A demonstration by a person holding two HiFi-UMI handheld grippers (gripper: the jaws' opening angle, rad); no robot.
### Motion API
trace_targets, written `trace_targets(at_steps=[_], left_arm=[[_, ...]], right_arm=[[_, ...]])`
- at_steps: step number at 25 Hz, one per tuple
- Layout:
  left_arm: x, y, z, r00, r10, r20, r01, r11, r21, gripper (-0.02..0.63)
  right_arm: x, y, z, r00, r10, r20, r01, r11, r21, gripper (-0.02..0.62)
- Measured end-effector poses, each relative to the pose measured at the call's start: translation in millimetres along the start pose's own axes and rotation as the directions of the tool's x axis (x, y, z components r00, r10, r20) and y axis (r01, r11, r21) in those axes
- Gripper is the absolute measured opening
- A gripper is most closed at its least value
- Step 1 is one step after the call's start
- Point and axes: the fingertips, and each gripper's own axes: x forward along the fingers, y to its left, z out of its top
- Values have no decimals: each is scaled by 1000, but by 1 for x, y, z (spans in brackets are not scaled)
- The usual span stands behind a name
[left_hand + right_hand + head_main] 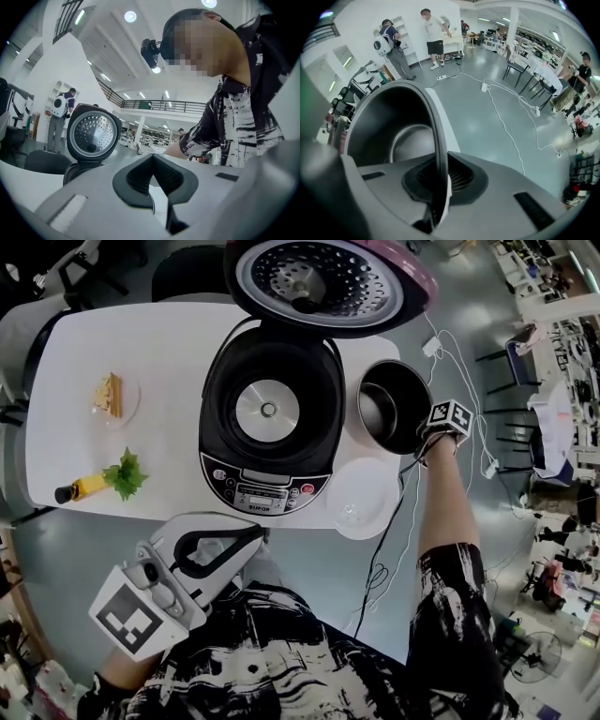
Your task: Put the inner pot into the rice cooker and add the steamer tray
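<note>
Nearest, the left tongs (pixel 251 536) are held level just off the near edge of the worktop (pixel 159 343), pressed together on nothing. Just past them, at that near edge, lies the pale steamer tray (pixel 356 501), to the right of the rice cooker (pixel 217 399), which stands open in the middle. By the right edge, just beside the cooker, is the dark inner pot (pixel 380 413). The right tongs (pixel 424 442) point steeply down and pinch its rim, one jaw inside the wall and one outside. Beyond, the cooker's lid (pixel 328 277) rises at the far edge.
</note>
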Motion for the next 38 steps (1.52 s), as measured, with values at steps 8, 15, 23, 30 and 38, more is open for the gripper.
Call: trace_targets(at_steps=[8, 15, 23, 30, 38], left_arm=[[-2, -7, 4, 1000, -20, 2, 20, 1000, 10, 5], [-6, -15, 13, 999, -43, 16, 42, 998, 42, 5], [-12, -25, 31, 995, -80, 57, 74, 992, 104, 5], [-23, -47, 52, 986, -123, 111, 107, 984, 139, 5], [-42, -71, 65, 972, -168, 163, 144, 978, 151, 5]], right_arm=[[-16, -7, -5, 999, 30, 38, -31, 999, 44, 0], [-47, -12, -8, 994, 71, 84, -79, 993, 90, 2], [-121, 6, -10, 982, 126, 144, -130, 991, 20, 2], [-206, 54, -22, 956, 232, 179, -212, 969, -123, 2], [-265, 159, -46, 917, 372, 143, -319, 900, -297, 3]])
